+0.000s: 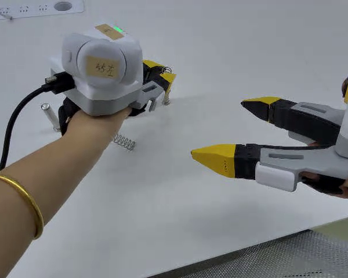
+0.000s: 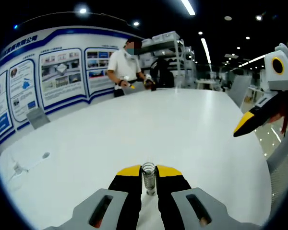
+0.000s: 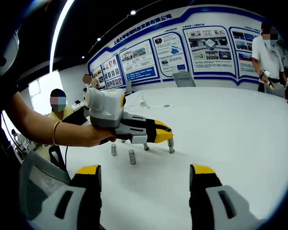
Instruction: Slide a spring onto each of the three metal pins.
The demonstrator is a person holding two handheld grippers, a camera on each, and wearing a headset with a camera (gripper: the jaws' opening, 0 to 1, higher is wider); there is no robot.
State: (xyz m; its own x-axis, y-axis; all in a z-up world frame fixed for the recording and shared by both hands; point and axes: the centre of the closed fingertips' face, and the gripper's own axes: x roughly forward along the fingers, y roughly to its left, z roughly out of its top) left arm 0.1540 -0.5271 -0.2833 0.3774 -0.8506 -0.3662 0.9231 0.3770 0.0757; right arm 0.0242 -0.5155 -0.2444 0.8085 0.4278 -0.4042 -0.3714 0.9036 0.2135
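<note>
My left gripper (image 2: 149,171) is shut on a small coil spring (image 2: 149,176) held upright between its yellow tips. In the head view the left gripper (image 1: 165,74) hovers at the upper left, right above a metal pin (image 1: 166,97). From the right gripper view that pin (image 3: 171,144) stands just under the left gripper's tips (image 3: 164,132) and looks wrapped in coils. A loose spring (image 1: 124,142) lies on the table by the wrist. Another pin (image 1: 46,110) stands further left. My right gripper (image 1: 235,130) is open and empty, well to the right.
The white table (image 1: 180,191) stretches wide; its near edge runs along the bottom right beside a mesh surface (image 1: 278,258). A black cable (image 1: 14,124) trails from the left gripper. A power strip (image 1: 35,8) sits at the far left edge. People stand beyond the table.
</note>
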